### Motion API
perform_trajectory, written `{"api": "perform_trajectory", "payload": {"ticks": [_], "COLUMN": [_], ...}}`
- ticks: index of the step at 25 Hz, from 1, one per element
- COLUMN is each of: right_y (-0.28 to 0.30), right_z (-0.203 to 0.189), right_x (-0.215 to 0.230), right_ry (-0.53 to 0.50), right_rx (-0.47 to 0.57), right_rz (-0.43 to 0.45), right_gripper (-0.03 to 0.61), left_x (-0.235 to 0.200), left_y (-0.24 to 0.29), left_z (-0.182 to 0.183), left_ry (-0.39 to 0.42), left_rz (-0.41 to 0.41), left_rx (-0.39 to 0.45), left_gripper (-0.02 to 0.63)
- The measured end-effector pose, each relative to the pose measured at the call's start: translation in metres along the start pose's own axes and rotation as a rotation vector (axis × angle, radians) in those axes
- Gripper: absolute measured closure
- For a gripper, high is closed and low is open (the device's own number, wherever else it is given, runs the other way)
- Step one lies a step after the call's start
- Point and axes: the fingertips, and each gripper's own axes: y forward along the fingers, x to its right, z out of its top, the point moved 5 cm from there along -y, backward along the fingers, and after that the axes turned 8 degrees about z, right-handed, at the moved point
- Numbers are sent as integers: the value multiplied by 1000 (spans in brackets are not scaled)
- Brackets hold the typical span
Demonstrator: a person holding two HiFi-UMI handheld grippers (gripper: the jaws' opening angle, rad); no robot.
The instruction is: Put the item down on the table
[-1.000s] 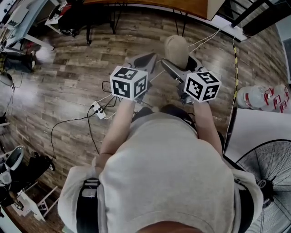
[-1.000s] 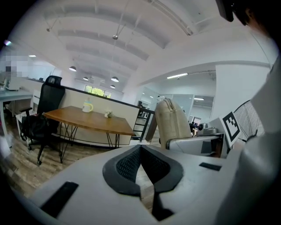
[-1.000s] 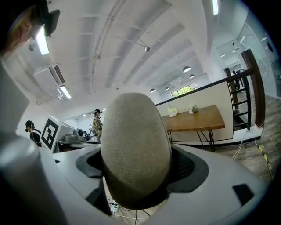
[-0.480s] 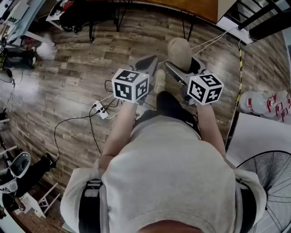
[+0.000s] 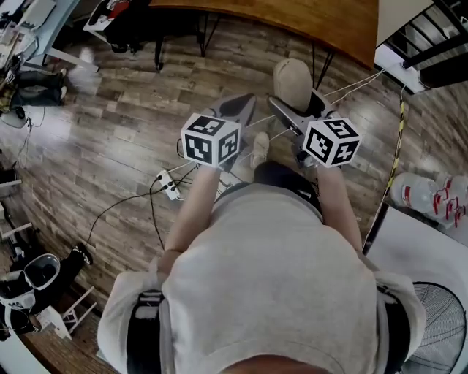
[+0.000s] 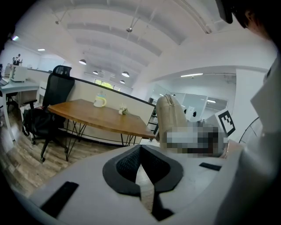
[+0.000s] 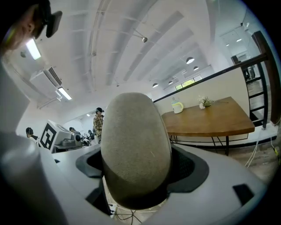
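Observation:
A beige, felt-like rounded item (image 5: 292, 79) is held out in front of the person, over the wood floor. My right gripper (image 5: 298, 106) is shut on its lower end. In the right gripper view the item (image 7: 136, 145) fills the centre and hides the fingertips. My left gripper (image 5: 238, 109) is beside it to the left, shut and holding nothing; its dark pads (image 6: 125, 165) meet at the tip. The brown wooden table (image 5: 292, 18) lies ahead at the top edge, and both gripper views show the table (image 6: 96, 116) (image 7: 206, 116) standing on thin black legs.
A power strip with cables (image 5: 170, 188) lies on the floor at left. Water bottles (image 5: 431, 197), a white surface (image 5: 431, 248) and a fan (image 5: 439, 329) are at right. A mug (image 6: 100, 102) and a small plant (image 6: 123, 110) stand on the table, with a black chair (image 6: 57, 88) beside it.
The person has stepped forward; the wooden table has come further into the head view from the top. Both grippers hold the same pose, with the item still held in the right one.

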Motion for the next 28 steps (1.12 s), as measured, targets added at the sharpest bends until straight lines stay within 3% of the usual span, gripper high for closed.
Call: {"api": "perform_trajectory", "payload": {"ticks": [9, 13, 28], "right_y": [78, 91, 132], "right_z": [60, 66, 92], "right_x": [67, 86, 167], "right_ry": [-23, -3, 53], "right_rx": [-4, -20, 3], "right_rz": [35, 22, -67], "right_gripper": [156, 156, 156], "left_x": [-54, -62, -114], "left_y": [70, 93, 188], "left_z": [75, 80, 120], "left_ry": [-3, -51, -40], "left_rz": [33, 23, -41], "left_rx": [29, 13, -31], "left_gripper": [604, 604, 604]}}
